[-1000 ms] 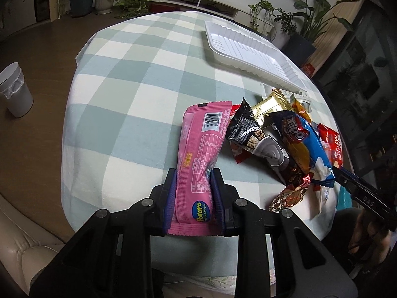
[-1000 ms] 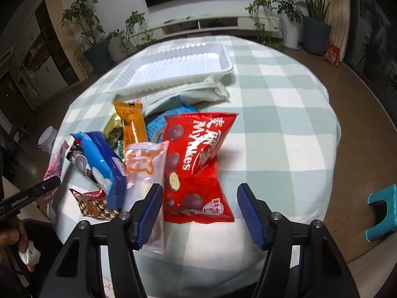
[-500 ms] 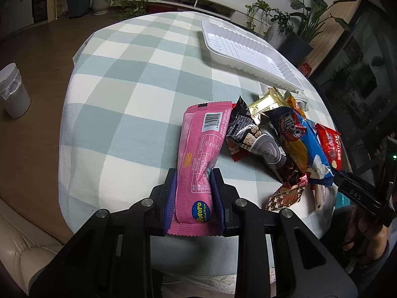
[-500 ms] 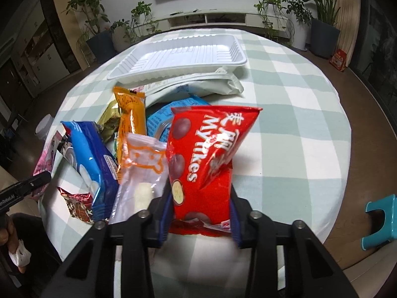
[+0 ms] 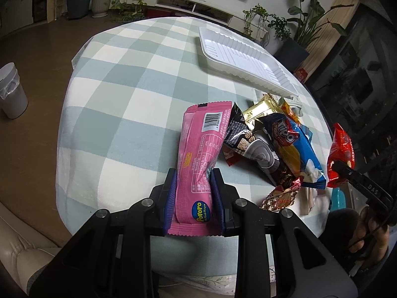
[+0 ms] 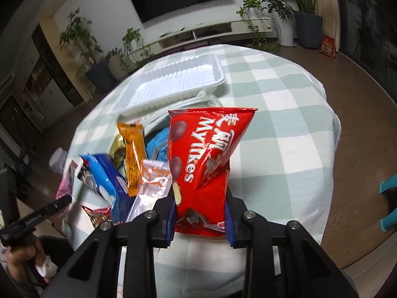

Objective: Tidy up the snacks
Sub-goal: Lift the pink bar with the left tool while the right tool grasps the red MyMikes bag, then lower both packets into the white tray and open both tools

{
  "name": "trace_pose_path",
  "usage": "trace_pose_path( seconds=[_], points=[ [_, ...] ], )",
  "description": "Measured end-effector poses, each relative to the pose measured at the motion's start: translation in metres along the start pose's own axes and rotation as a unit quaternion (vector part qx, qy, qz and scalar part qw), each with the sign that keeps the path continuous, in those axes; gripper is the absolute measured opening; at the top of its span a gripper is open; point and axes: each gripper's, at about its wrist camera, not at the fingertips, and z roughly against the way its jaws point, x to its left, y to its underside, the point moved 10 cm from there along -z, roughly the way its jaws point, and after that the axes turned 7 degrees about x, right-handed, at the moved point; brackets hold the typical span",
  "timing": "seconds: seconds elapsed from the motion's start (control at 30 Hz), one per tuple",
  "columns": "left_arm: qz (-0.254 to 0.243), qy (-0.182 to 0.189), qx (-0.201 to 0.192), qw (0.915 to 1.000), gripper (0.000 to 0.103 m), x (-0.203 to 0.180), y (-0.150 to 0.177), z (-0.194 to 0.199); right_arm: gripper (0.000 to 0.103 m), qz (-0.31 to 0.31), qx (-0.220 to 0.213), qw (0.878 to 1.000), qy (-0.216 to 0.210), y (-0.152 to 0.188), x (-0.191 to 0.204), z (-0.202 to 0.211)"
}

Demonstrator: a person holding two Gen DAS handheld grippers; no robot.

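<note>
My left gripper [image 5: 193, 186] is shut on a long pink Pororo snack pack [image 5: 198, 154], whose far end reaches the snack pile. My right gripper [image 6: 201, 206] is shut on a red Mylikes bag [image 6: 206, 156] and holds it up off the table; the bag also shows at the right in the left wrist view [image 5: 341, 154]. A pile of snacks lies between them: a blue Tipo pack [image 5: 295, 149], a black pack [image 5: 245, 139], a gold pack [image 5: 260, 109], an orange pack [image 6: 132, 159] and a clear packet [image 6: 151, 183]. A white tray [image 5: 243, 59] stands empty at the far side.
The round table has a green and white checked cloth [image 5: 129, 94]. A white bin [image 5: 11, 92] stands on the floor at the left. A teal stool [image 6: 387, 206] stands at the right. Potted plants [image 6: 305, 12] and a TV unit line the far wall.
My right gripper closed on the red Mylikes bag and lifted it off the table. My left gripper kept its hold on the pink pack and barely moved.
</note>
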Motion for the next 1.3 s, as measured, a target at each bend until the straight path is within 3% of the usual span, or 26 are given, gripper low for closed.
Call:
trace_pose_path(
  seconds=[0.2,0.3,0.5,0.63,0.8,0.93,1.03,1.13,1.3],
  points=[
    [0.014,0.032,-0.011,0.9993,0.025,-0.001,-0.007,0.012,0.033,-0.037,-0.010,0.999,-0.024,-0.009,-0.018,0.012],
    [0.013,0.025,-0.028,0.9992,0.025,0.004,-0.023,0.026,0.034,-0.057,-0.021,0.998,-0.020,-0.020,-0.037,0.020],
    [-0.010,-0.006,-0.076,0.9970,0.025,0.012,-0.093,0.056,0.034,-0.112,-0.061,0.992,0.010,-0.065,-0.103,0.047],
    [-0.024,-0.007,-0.082,0.9963,0.025,-0.001,-0.155,0.046,0.034,-0.133,-0.090,0.987,0.005,-0.113,-0.122,0.062],
    [-0.055,0.000,-0.083,0.9951,0.025,-0.043,-0.222,0.017,0.034,-0.075,-0.109,0.991,-0.009,-0.182,-0.075,0.055],
    [-0.067,0.002,-0.064,0.9957,0.025,-0.065,-0.253,-0.025,0.034,-0.019,-0.076,0.996,-0.044,-0.222,-0.015,0.006],
    [-0.083,-0.010,-0.048,0.9953,0.025,-0.072,-0.267,-0.058,0.034,0.016,-0.024,0.998,-0.064,-0.231,0.018,-0.045],
    [-0.083,-0.014,-0.033,0.9959,0.025,-0.070,-0.272,-0.087,0.034,0.047,0.015,0.998,-0.051,-0.232,0.037,-0.092],
    [-0.088,-0.026,-0.008,0.9958,0.025,-0.059,-0.266,-0.137,0.034,0.056,0.047,0.997,-0.032,-0.232,0.038,-0.136]
  ],
)
